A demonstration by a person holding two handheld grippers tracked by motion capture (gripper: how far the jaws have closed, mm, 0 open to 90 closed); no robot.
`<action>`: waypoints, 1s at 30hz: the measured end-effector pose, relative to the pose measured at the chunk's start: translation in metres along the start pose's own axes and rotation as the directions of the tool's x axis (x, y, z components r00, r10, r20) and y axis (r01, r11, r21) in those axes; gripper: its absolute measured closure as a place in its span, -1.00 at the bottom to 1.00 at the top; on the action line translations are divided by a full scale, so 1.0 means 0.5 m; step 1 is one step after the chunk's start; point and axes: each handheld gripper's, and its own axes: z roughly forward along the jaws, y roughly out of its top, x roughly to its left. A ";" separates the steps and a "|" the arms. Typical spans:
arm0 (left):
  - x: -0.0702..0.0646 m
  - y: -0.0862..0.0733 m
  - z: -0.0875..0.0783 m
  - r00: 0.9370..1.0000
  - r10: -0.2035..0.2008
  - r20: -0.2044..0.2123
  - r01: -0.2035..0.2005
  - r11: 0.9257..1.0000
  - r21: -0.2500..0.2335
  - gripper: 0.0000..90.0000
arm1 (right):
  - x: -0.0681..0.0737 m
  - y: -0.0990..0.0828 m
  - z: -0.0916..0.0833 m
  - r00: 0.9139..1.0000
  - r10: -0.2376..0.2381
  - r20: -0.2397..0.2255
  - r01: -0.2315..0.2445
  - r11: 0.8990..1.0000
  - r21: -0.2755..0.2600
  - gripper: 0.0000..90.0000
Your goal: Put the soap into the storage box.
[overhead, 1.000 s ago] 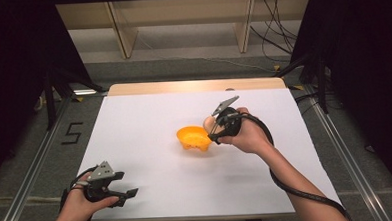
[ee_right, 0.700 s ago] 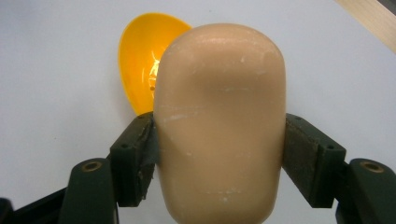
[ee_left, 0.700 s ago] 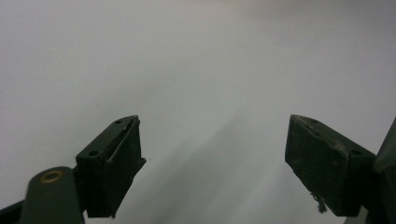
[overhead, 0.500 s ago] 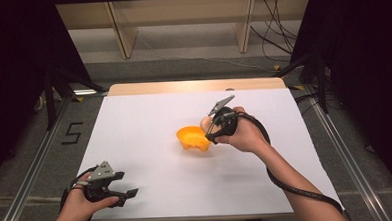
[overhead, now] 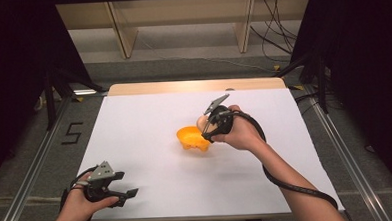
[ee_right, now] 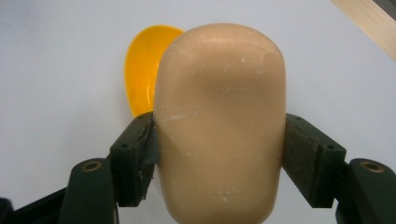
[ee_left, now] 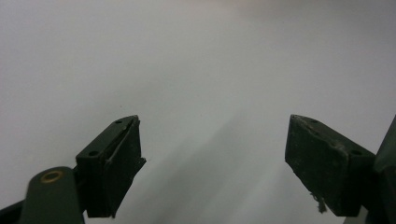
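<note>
The right tool (ee_right: 219,140) is clenched on a pale beige egg-shaped piece (ee_right: 219,116), one pad pressed flat against each flank at about the middle of its length, so the piece's long axis runs straight out along the line of the jaws, with its rounded far end standing out beyond the tips. In the right gripper view the orange bowl (ee_right: 144,70) lies past that far end and off to the left, partly hidden behind the egg, its hollow open toward the camera. From the high view the same right tool (overhead: 211,127) hangs just above the desk (overhead: 134,123), with the egg-shaped piece (overhead: 203,122) at the bowl's (overhead: 193,139) far right rim; whether the piece touches the rim I cannot tell. The coming move looks like a short one: carry the piece down and leftward over the hollow, nose first, and let go. The right hand (overhead: 237,133) is plainly the nearer one. The left tool (overhead: 118,190) rests well apart at the near left corner of the desk, its jaws released wide with bare white surface between them.
</note>
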 end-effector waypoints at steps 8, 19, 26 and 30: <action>0.001 0.001 0.000 1.000 0.018 0.004 -0.018 1.000 0.001 -0.59 | 0.002 0.010 0.006 1.000 -0.011 0.002 0.011 1.000 0.000 -0.26; -0.001 0.000 0.000 1.000 -0.003 0.007 0.003 1.000 0.000 -0.59 | 0.006 0.020 0.016 1.000 0.000 -0.014 0.000 1.000 0.014 -0.26; -0.001 0.000 0.000 1.000 -0.003 0.008 0.003 1.000 -0.001 -0.59 | 0.006 0.027 0.023 1.000 -0.006 -0.016 0.006 1.000 0.005 -0.26; 0.000 0.001 0.000 1.000 -0.002 0.010 0.002 1.000 0.002 -0.59 | 0.008 0.029 0.029 1.000 0.001 -0.022 -0.001 1.000 0.016 -0.26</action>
